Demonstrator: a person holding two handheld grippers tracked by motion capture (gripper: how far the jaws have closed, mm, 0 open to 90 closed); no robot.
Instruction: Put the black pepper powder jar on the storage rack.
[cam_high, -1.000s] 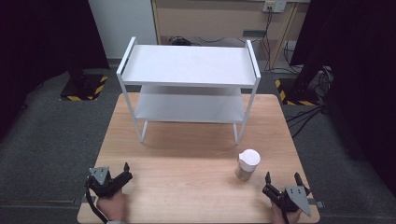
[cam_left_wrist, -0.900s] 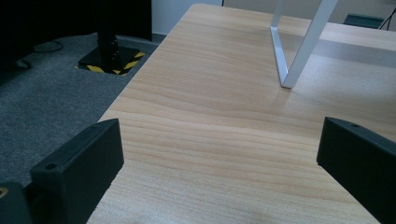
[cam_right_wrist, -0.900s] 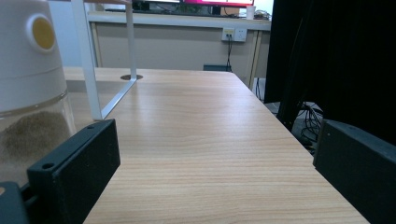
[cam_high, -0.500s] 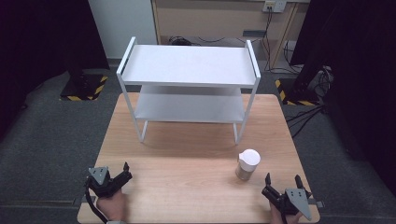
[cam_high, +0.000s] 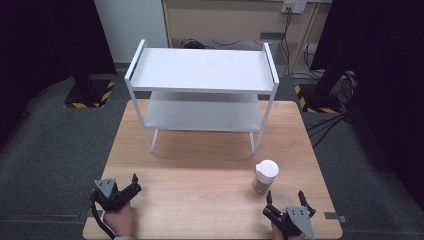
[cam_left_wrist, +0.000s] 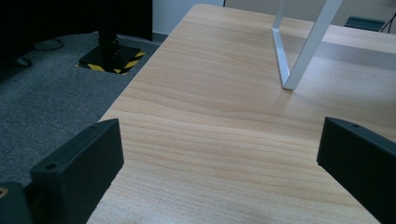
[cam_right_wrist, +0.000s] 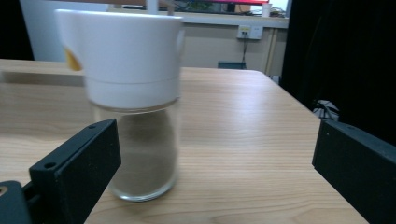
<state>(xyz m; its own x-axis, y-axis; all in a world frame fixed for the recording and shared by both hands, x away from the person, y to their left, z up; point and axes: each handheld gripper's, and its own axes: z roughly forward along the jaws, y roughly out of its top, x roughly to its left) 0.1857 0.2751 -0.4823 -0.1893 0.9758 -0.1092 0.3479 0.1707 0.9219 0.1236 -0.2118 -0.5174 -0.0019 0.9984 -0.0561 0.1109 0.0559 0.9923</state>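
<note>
White-capped glass jar (cam_right_wrist: 135, 107), brownish contents

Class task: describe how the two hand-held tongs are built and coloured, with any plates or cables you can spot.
Both tongs are black with two blocky, flat-faced jaws. The left tongs and the right tongs each carry a grey three-cornered plate on top. A dark cable trails from the left one. Small round holes mark the jaw tops. No sleeves are visible.

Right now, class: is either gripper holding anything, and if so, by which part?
Nothing is held. Both the left gripper and right gripper are open and empty; the white-capped clear glass jar stands free on the wooden table, just ahead of the right gripper.
</note>
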